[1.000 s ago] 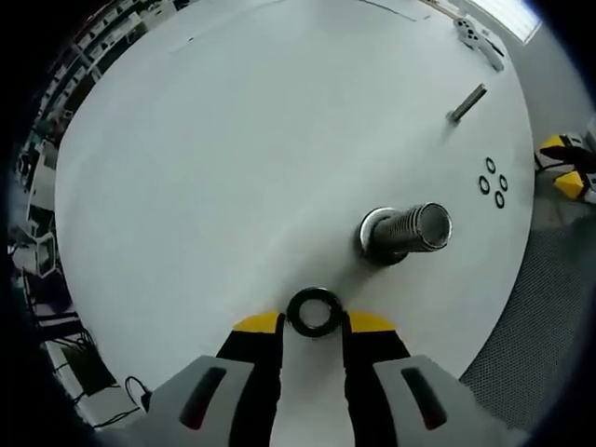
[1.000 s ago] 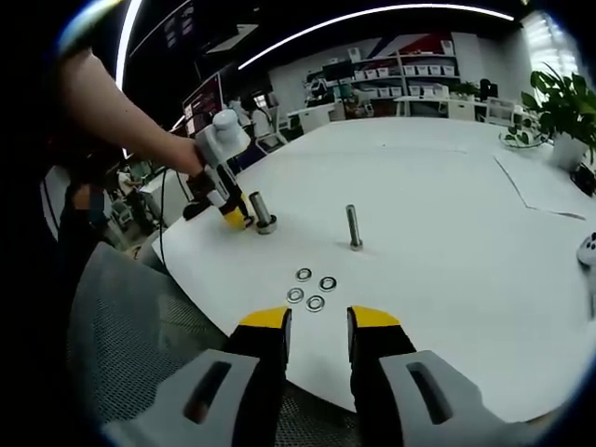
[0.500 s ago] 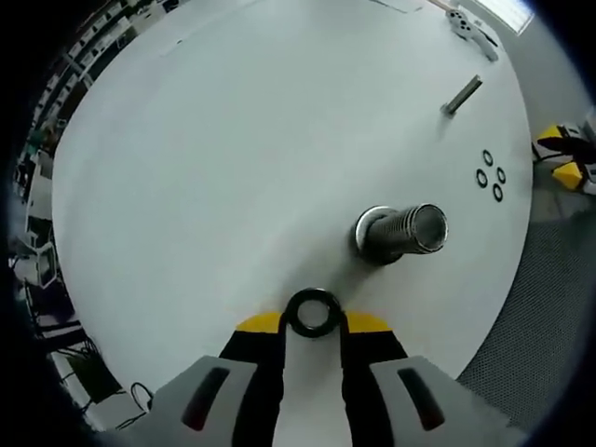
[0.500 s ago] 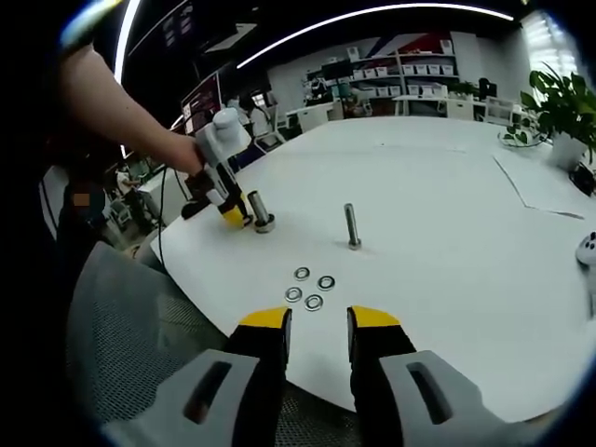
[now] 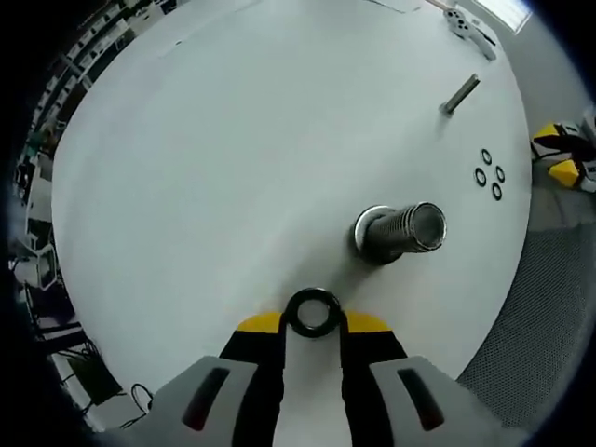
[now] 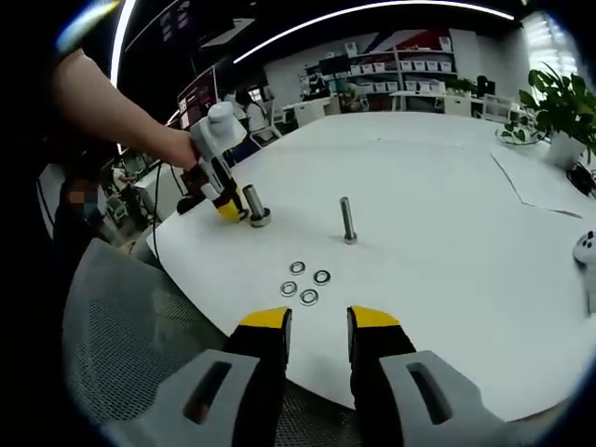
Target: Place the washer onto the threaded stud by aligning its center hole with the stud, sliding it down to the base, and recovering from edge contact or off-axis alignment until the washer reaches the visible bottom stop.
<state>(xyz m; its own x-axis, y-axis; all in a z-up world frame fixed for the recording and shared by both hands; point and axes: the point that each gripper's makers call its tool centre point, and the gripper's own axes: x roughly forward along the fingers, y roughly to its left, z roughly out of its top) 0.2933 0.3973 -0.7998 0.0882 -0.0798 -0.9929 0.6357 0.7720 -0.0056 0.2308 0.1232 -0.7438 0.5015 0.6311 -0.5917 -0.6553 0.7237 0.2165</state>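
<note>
Left gripper [image 5: 313, 323]: jaws closed on a black washer [image 5: 313, 313], pinched at its sides between the yellow tips, the ring's hole open to the camera; also seen from the right gripper view [image 6: 226, 210], held in a person's hand [image 6: 179, 149] at the table's near-left edge.
Washer: in the air over the white tabletop [image 5: 223, 149], near the threaded stud [image 5: 402, 232] but off to its side, not yet on it.
Threaded stud: thick, upright on a round flange, close to the table's curved edge; in the right gripper view [image 6: 252, 204] it stands just beside the left gripper's tips.
Right gripper [image 6: 319, 321]: jaws slightly parted with nothing between them, hanging at the table's near edge over a grey mesh chair back [image 6: 130, 345].
Spare washers [image 6: 304, 281]: four in a small cluster on the tabletop, just beyond the right gripper's tips, near the edge; in the left gripper view [image 5: 490, 175] well apart from the thick stud.
Slim stud [image 6: 346, 221]: upright, past the spare washers toward the table's middle.
Paper sheet [image 6: 545, 183]: flat near the table's right edge.
Potted plant [image 6: 562, 112]: at the far right edge.
</note>
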